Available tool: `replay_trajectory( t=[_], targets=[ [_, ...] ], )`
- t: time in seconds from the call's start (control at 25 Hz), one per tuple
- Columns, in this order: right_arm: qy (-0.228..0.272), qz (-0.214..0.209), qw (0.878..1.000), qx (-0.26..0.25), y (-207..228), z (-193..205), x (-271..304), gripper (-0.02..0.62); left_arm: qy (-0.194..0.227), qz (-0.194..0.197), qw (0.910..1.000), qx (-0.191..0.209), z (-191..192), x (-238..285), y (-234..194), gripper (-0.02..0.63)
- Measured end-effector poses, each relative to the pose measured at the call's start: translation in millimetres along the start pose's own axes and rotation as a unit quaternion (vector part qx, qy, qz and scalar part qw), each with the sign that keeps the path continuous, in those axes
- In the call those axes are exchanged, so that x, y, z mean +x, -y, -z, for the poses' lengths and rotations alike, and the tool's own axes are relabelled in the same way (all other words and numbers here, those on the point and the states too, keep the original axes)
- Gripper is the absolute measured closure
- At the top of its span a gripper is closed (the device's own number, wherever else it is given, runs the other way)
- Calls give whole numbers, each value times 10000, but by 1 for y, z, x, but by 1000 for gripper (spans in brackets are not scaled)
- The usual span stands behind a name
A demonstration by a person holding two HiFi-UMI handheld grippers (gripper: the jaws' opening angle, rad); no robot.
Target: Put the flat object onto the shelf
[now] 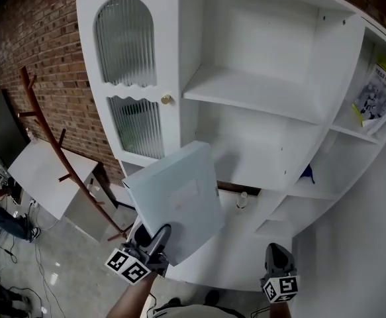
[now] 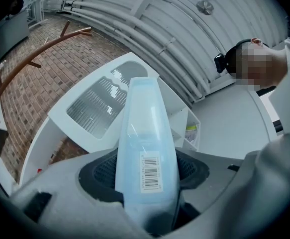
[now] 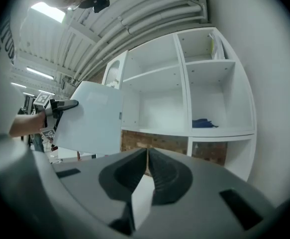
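- Shelf unit (image 1: pixel 245 91) — open white compartments; its middle board lay bare, above and beyond the folder.
- Flat folder (image 1: pixel 176 201) — upright before the unit's lower opening, long axis pointing up toward that board.
- Left gripper (image 1: pixel 158 236) — clamped on the folder's lower edge.
- Right gripper (image 1: pixel 277 252) — jaws together, empty, below the unit's right compartments.
- Small bottle (image 1: pixel 241 201) — on the unit's low ledge, beside the folder; judged a possible obstacle.

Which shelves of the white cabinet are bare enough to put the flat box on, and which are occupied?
The wide centre shelf, between the arched door and the right divider, is bare; so is the bay under it. Crowded: the upper right bay holds a booklet, the one below a blue thing.
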State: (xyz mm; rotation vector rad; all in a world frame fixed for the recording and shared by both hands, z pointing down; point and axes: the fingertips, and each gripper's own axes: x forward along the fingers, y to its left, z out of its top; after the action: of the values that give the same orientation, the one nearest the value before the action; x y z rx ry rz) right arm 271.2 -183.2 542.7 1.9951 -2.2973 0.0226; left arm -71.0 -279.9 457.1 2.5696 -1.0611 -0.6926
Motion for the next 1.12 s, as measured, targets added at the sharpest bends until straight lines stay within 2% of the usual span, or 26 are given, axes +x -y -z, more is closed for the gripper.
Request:
replay_trajectory(
  t=[0.16, 0.36, 0.68, 1.12],
  targets=[
    [129, -283, 9995, -58, 17, -10, 17, 564, 179, -53, 9998, 20, -4, 23, 11, 321],
    [238, -567, 9981, -94, 37, -20, 29, 564, 501, -116, 9985, -184, -12, 47, 28, 321],
    [450, -1050, 9933, -181, 41, -34, 41, 563, 784, -342, 9961, -203, -23, 75, 42, 321],
    [554, -1289, 9900, -131, 52, -37, 42, 563, 1078, -543, 9910, -574, -26, 113, 41, 321]
  ],
)
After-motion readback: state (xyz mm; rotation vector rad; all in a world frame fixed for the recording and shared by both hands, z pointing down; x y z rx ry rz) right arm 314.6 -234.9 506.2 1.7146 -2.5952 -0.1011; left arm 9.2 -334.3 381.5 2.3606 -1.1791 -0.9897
